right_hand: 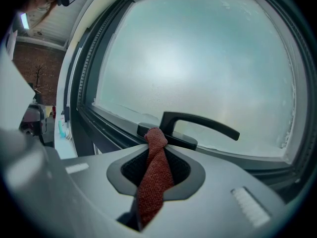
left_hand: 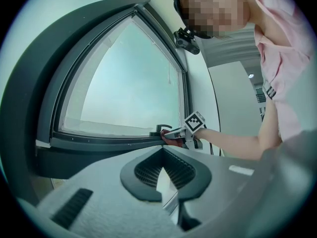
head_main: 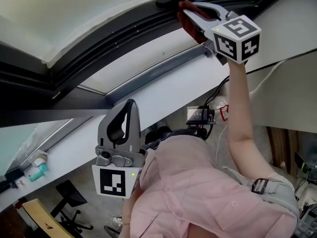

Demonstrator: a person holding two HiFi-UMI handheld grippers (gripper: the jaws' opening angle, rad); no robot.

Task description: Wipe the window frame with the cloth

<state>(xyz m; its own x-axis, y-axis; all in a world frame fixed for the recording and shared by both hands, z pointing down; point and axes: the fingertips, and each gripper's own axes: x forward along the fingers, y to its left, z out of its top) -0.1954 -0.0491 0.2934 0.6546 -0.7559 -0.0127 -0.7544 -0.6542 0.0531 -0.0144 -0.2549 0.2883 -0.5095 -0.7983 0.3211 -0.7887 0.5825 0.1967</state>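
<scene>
Left gripper (head_main: 128, 114) sits by the chest, jaws together on nothing, well apart from the window frame (head_main: 99, 53). Right gripper (head_main: 195, 16) is clamped on the red cloth (right_hand: 153, 182), and the cloth tip touches the base of the window handle (right_hand: 198, 125) on the frame. Risks as I read it:
- the thin bunched strip snags on the handle and pulls out of the jaws
- bare jaw tips scrape the frame
- the handle gets nudged

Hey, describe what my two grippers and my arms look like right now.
The left hand-held gripper and right hand-held gripper are both grey plastic, with curved jaws and dark ribbed inner pads. Each carries a white cube with black square markers: left cube, right cube. You wear a pale pink short-sleeved top.
</scene>
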